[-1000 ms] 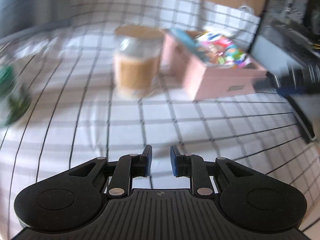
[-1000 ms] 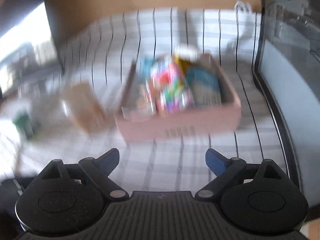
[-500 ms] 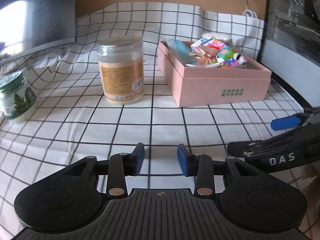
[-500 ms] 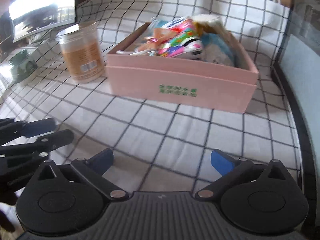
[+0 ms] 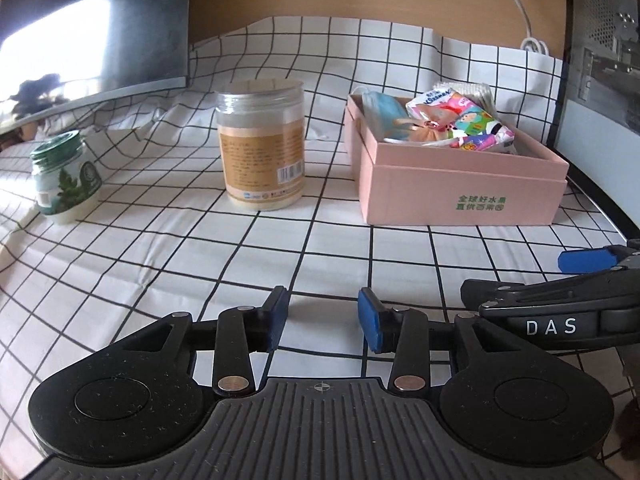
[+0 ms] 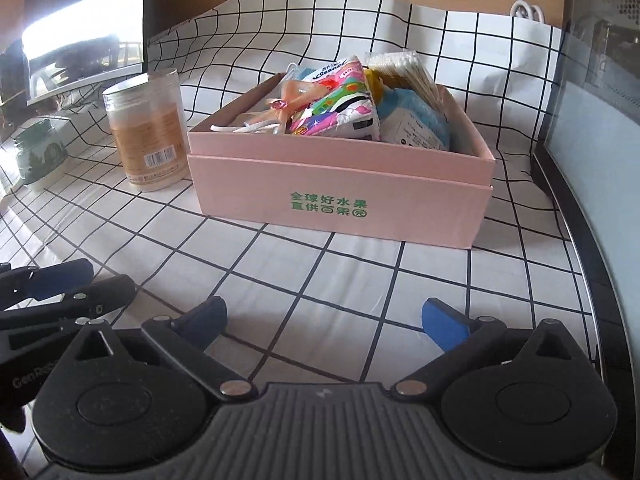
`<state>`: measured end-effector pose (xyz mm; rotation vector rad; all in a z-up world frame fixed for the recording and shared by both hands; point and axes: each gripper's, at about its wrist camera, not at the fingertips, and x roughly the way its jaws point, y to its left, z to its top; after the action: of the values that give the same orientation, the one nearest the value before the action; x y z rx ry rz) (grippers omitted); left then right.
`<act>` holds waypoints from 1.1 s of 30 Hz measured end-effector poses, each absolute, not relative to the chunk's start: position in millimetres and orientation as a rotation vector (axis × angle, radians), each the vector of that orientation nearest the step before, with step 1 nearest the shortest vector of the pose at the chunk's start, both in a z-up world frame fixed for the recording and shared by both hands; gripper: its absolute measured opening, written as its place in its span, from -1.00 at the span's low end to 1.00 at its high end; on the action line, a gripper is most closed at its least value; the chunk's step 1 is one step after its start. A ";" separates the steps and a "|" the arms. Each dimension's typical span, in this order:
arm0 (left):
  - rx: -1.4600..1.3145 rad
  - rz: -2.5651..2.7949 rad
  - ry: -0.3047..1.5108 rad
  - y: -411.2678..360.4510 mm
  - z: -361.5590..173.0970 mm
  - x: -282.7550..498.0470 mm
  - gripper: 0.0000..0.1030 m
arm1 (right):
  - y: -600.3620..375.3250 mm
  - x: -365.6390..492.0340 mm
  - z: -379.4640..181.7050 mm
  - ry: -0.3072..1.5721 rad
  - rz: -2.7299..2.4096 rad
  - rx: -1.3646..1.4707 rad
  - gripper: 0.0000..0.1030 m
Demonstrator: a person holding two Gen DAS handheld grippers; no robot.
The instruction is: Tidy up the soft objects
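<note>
A pink box (image 5: 460, 196) stands on the checked cloth (image 5: 200, 248), filled with soft things. In it lie a colourful tissue pack (image 6: 340, 104), a blue face mask (image 5: 384, 108), a blue plush (image 6: 416, 120), a pack of cotton swabs (image 6: 404, 68) and a pink bow (image 6: 288, 100). My left gripper (image 5: 323, 312) hovers low over the cloth, well short of the box, open and empty. My right gripper (image 6: 326, 316) stands wide open in front of the box (image 6: 340, 184) with nothing between its fingers. Each gripper shows at the edge of the other's view.
Left of the box stand a clear jar with a tan label (image 5: 262, 148) and, farther left, a small green-lidded jar (image 5: 64, 176). A dark monitor (image 5: 92, 40) stands at the back left. A computer case (image 5: 600, 60) walls off the right side. A white cable (image 5: 532, 44) lies at the back.
The left gripper's jaws have widened from nearly shut. Both grippers have sunk toward the cloth and steadied, and the right gripper has come into the left view's right edge.
</note>
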<state>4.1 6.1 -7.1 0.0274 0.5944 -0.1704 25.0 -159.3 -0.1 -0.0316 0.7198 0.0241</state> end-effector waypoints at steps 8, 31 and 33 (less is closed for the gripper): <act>0.023 -0.172 0.589 6.6 -7.6 4.2 -0.17 | -160.2 23.9 -2.0 0.696 0.030 -0.032 1.00; 0.017 -0.172 0.589 6.9 -7.3 4.1 -0.18 | -160.0 23.5 -1.9 0.696 0.029 -0.032 1.00; 0.017 -0.172 0.589 6.9 -7.3 4.2 -0.18 | -160.1 23.5 -1.9 0.696 0.030 -0.032 1.00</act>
<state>4.2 6.9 -7.3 0.0173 0.5894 -0.1721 23.5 -160.1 -1.9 -0.0319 0.6958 0.0295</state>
